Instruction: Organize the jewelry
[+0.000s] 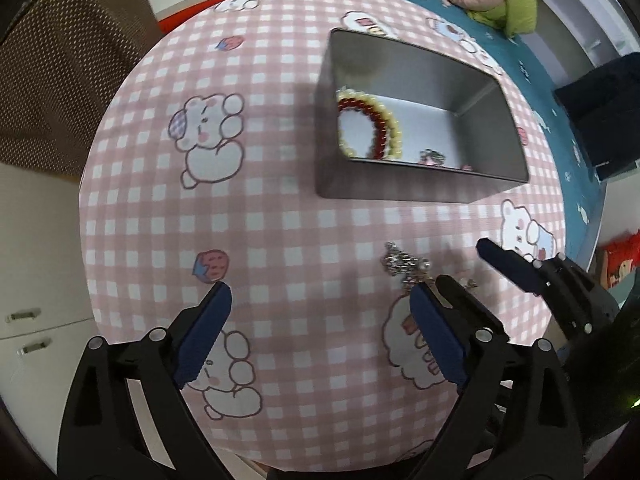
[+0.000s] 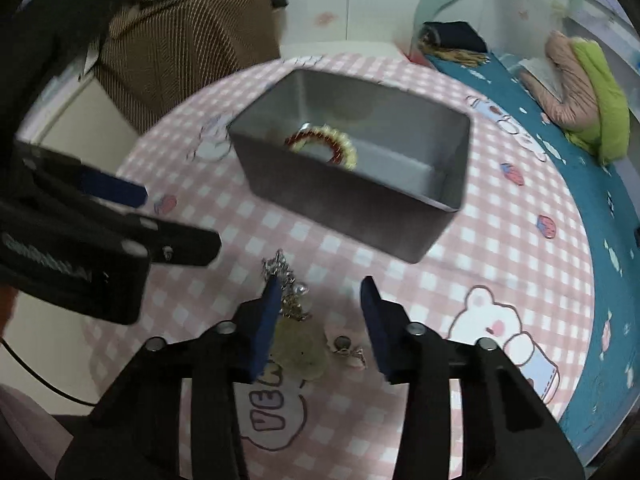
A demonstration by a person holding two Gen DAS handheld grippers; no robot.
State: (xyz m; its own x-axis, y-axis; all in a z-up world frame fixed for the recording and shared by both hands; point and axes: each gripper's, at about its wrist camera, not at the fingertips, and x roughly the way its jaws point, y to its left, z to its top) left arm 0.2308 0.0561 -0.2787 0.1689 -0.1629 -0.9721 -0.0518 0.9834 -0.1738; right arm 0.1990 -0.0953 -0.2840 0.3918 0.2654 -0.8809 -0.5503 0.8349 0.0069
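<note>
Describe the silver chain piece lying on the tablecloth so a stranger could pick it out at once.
Find the grey metal tin on the pink checked tablecloth. On the cloth in front of its near wall, by the right gripper, lies the silver chain piece. Unlike the pale green pendant and small earrings nearer the camera, it is a glittering silver tangle.

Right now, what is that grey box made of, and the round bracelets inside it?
The grey box looks like thin metal, probably tin: a dull sheen, and its inner walls mirror the contents. The bracelets look like beads, one ring cream and pearly, one dark red and glossy; glass or plastic, I cannot tell which.
</note>
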